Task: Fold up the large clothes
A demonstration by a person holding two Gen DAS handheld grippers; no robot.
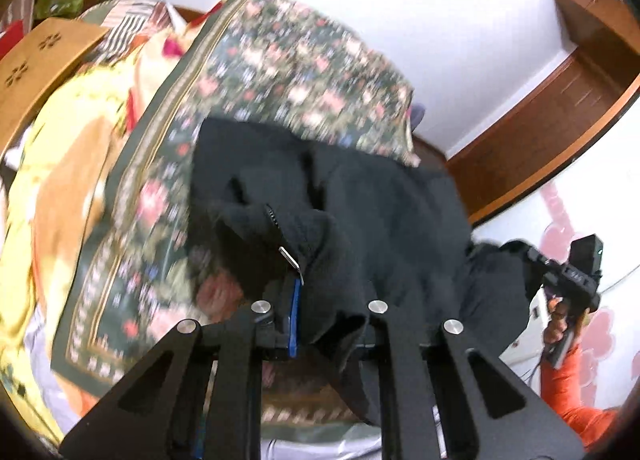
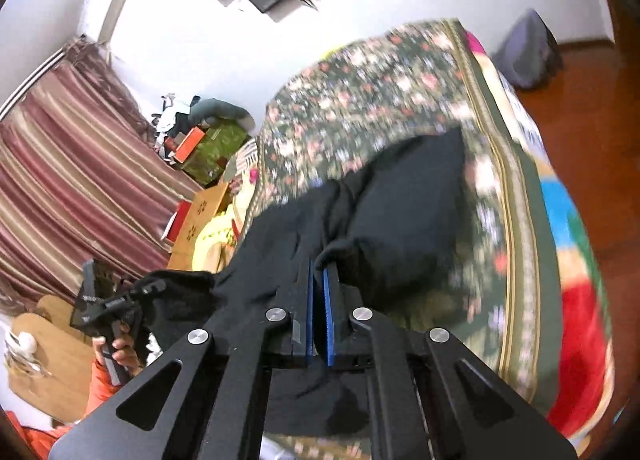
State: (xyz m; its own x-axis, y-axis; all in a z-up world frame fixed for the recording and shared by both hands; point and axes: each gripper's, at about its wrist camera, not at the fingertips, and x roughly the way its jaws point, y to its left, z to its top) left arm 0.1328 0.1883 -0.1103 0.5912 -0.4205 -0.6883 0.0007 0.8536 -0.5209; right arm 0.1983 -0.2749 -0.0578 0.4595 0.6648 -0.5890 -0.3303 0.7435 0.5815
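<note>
Floral bedspread (image 1: pixel 280 60) carrying a black garment (image 1: pixel 380 212), its near edge raised off the bed.
Left gripper (image 1: pixel 320 324) and right gripper (image 2: pixel 318 300) are each clamped on that edge; judged step: carrying it toward the far side. No legible writing.

Both the left claw (image 1: pixel 320 300) and the right claw (image 2: pixel 319 280) are clamped closed, angled downward.
</note>
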